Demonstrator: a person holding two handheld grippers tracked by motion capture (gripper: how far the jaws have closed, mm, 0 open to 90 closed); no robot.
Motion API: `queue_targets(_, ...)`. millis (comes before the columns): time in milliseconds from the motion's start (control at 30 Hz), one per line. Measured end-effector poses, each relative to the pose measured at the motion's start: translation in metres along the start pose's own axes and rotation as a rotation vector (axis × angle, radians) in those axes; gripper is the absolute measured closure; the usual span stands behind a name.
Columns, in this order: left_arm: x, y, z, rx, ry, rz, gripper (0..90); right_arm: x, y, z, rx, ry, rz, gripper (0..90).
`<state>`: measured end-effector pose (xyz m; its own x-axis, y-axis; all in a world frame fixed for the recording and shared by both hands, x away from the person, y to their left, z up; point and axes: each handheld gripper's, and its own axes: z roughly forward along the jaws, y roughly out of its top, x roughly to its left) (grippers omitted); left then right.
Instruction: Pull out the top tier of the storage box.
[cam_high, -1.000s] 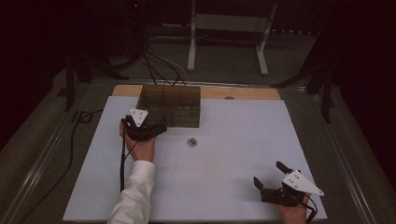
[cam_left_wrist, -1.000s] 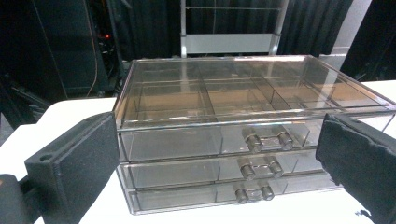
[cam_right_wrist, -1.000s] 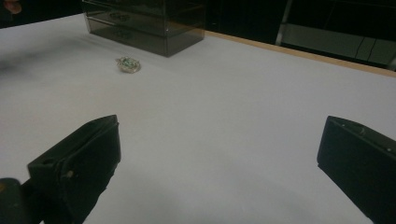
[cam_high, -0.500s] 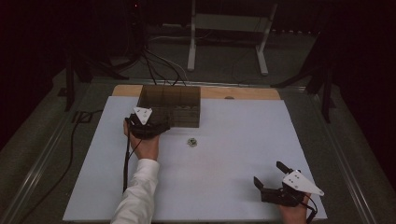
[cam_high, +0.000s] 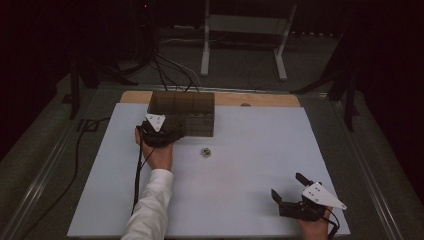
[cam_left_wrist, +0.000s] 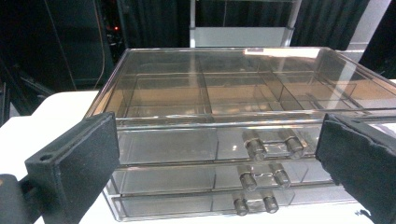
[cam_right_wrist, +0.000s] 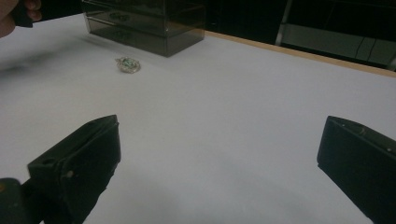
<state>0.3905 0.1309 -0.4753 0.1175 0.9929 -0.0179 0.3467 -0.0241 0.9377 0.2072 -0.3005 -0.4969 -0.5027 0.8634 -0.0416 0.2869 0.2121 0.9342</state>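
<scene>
The left gripper (cam_high: 175, 131), jaws spread, faces the drawer box (cam_left_wrist: 233, 135) at the tabletop's (cam_high: 250, 200) far edge, every drawer apparently shut, none gripped yet; the right gripper (cam_high: 289, 189) idles, jaws spread.

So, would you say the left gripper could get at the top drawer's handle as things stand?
Probably yes. The left gripper faces the clear drawer box with jaws open, and the top drawer's handle lies between them with nothing in front. The small trinket lies off to the side.
</scene>
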Motion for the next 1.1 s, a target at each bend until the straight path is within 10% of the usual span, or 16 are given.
queue_targets(1100,-0.030,-0.009,0.013,0.038,0.026,0.034,17.2,0.001,0.000,0.001,0.003,0.006,-0.003,0.0)
